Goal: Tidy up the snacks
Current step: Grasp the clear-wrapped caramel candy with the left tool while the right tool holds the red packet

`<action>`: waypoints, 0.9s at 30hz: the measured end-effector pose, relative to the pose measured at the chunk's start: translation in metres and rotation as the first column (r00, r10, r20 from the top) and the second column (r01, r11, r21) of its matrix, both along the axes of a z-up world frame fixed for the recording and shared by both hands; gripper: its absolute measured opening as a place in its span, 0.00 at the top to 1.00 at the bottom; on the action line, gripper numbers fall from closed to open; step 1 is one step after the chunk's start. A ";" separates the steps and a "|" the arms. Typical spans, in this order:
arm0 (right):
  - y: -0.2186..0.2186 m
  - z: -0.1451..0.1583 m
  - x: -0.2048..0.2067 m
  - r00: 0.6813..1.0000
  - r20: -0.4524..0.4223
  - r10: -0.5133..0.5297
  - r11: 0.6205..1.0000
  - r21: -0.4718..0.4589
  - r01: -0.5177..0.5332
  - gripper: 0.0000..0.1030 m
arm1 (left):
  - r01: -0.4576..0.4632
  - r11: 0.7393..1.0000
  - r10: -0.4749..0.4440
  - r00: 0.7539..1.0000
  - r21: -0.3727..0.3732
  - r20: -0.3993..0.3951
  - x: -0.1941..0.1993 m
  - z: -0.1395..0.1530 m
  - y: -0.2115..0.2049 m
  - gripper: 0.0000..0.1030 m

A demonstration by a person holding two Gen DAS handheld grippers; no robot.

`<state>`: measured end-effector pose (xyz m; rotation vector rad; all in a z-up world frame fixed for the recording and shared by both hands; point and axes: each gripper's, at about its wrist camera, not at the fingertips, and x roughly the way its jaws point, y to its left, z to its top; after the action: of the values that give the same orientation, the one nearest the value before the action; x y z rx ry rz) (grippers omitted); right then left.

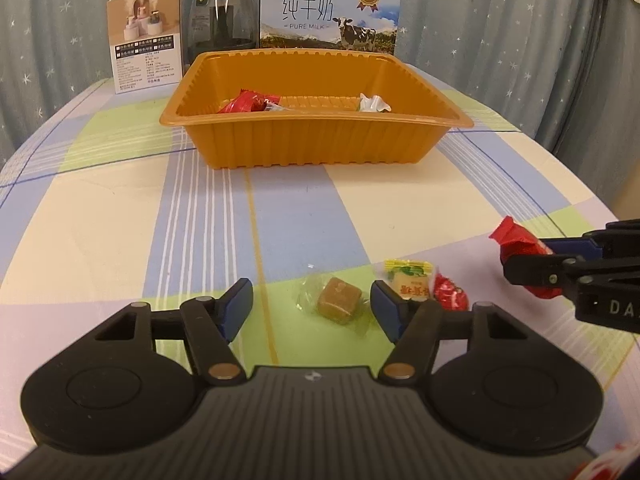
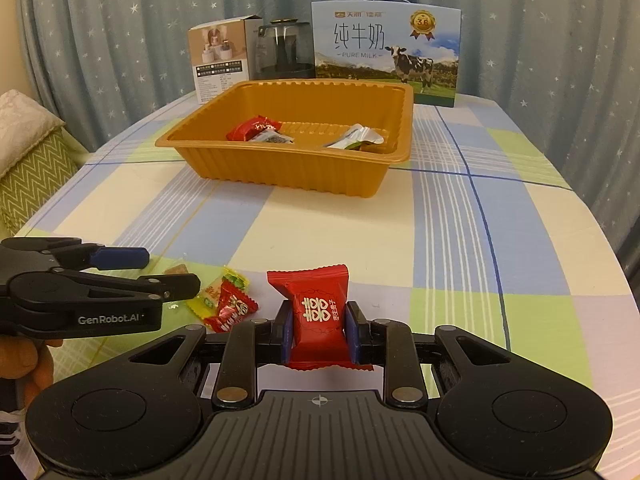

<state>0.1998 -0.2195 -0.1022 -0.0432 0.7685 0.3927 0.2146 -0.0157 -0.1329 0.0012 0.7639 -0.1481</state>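
On the checked tablecloth lies a brown candy in clear wrap (image 1: pixel 339 300), between the fingers of my left gripper (image 1: pixel 311 310) and nearer the right one. The jaws stand apart and no pad touches it. A yellow candy (image 1: pixel 408 280) and a small red candy (image 1: pixel 452 296) lie just right of that finger. My right gripper (image 2: pixel 318 328) is shut on a red candy packet (image 2: pixel 318 312), held just above the table. The orange tray (image 1: pixel 316 148) stands further back, with a red packet (image 1: pixel 242 102) and a white wrapper (image 1: pixel 372 104) inside.
Behind the tray stand a milk carton box (image 1: pixel 328 12), a dark jar (image 1: pixel 222 20) and a small product box (image 1: pixel 146 40), all in front of a curtain. A cushioned seat (image 2: pixel 32 148) sits past the table's left edge. A person's hand (image 2: pixel 24 364) holds the left gripper.
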 end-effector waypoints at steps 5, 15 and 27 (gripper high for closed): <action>0.000 0.000 0.001 1.000 0.002 -0.005 1.000 0.005 0.005 0.74 | 0.008 1.000 -0.008 1.000 0.020 0.006 -0.004 0.001 -0.002 0.60; -0.001 0.002 0.001 1.000 0.003 -0.009 1.000 0.010 0.009 0.74 | 0.004 1.000 -0.004 1.000 0.004 -0.007 -0.008 0.004 0.002 0.75; 0.003 0.002 0.004 1.000 0.011 -0.017 1.000 0.015 0.017 0.74 | -0.021 0.997 0.021 1.000 -0.071 -0.007 0.007 0.002 -0.001 0.61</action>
<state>0.2035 -0.2168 -0.0998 -0.0248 0.7541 0.3815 0.2218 -0.0163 -0.1310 -0.0743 0.7644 -0.1552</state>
